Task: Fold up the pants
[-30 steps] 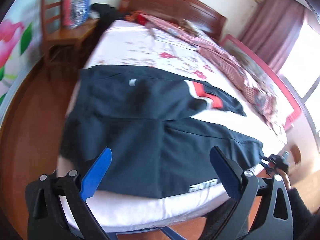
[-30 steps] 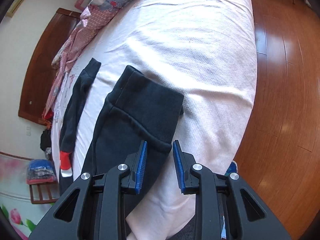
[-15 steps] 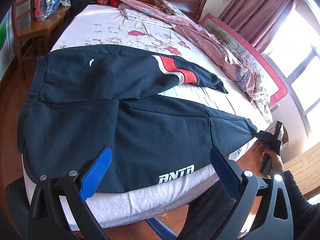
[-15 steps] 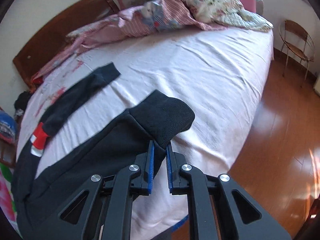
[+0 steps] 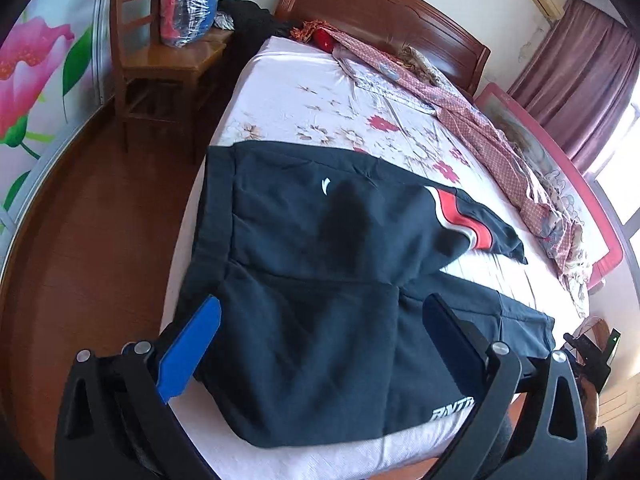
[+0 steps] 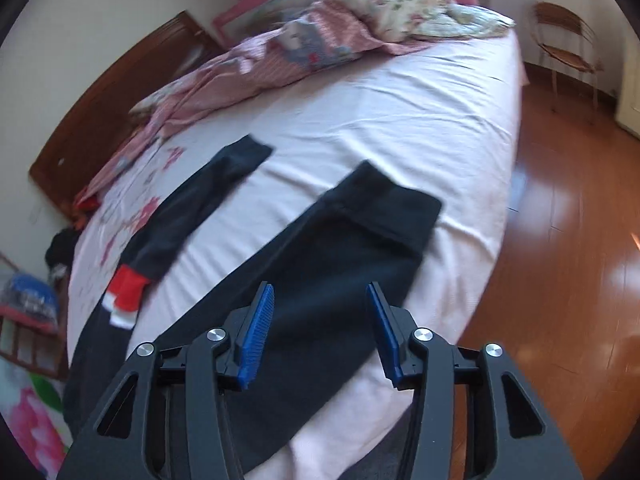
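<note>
Wooden chair (image 5: 160, 60) beside the bed's head-end left corner, bagged bundle (image 5: 186, 0) on the seat. Left gripper (image 5: 320, 344): fingers wide apart, nothing between them, hovering above the waist end of the pants (image 5: 320, 280). Pants spread flat along the near edge of the bed (image 5: 288, 92), waistband at the left edge, two legs splayed toward the foot end, far leg bearing a red and white stripe. Right gripper (image 6: 320, 328): fingers just opened, apart, clear of the cloth, above the near leg's cuff (image 6: 384, 204). Crumpled bedding (image 6: 320, 40) along the bed's far edge.
</note>
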Motion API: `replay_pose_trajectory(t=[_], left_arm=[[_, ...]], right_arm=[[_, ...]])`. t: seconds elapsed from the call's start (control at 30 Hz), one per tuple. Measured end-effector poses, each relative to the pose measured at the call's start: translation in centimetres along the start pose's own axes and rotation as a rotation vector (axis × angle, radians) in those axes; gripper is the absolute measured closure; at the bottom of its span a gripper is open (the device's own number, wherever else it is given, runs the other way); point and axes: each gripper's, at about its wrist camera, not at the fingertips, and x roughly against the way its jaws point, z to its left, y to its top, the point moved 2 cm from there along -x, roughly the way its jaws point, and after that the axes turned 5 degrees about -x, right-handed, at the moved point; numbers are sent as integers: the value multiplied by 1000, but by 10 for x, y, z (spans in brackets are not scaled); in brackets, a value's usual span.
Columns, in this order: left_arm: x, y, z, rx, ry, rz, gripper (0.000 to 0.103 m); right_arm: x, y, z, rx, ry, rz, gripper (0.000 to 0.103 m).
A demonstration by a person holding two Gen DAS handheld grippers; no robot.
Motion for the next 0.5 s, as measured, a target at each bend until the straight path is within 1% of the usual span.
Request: replay_pose_trajectory(t=[0.07,0.1,0.13,0.2,0.23,0.27,0.3,0.33,0.37,0.4,0.43,0.47,0.5], left_arm=[[-9,24,26,42,-65,11,2],[-17,36,39,73,-130,25,2],[-27,51,57,128,-199,32,2],[-48,71,81,215,-284,66,2],[-62,82,97,276,-356,69,2],[-74,89,110,337,-406,74,2],[-87,94,123,408,-438,87,2],[-105,100,137,482,-506,113,2],[-116,105,144,522,-539,118,2],[-125,108,154,562,-535,104,2],[-135,112,162,589,-554,97,2],[-145,114,167,604,-579,108,2],[-153,115,173,618,-560,112,2]], right_arm=[[-7,-19,45,89,63,62,55],[-12,-30,67,115,97,86,55],[-15,-39,87,136,138,124,55],[-22,-55,123,168,193,176,55],[-24,-62,141,191,218,200,55],[-25,-70,158,218,241,218,55],[-24,-77,173,239,250,223,55],[-24,-83,187,261,268,236,55],[-24,-88,200,282,283,248,55],[-23,-93,211,302,284,252,55],[-23,-97,221,323,293,262,55],[-22,-98,227,340,301,273,55],[-22,-101,235,355,299,276,55]])
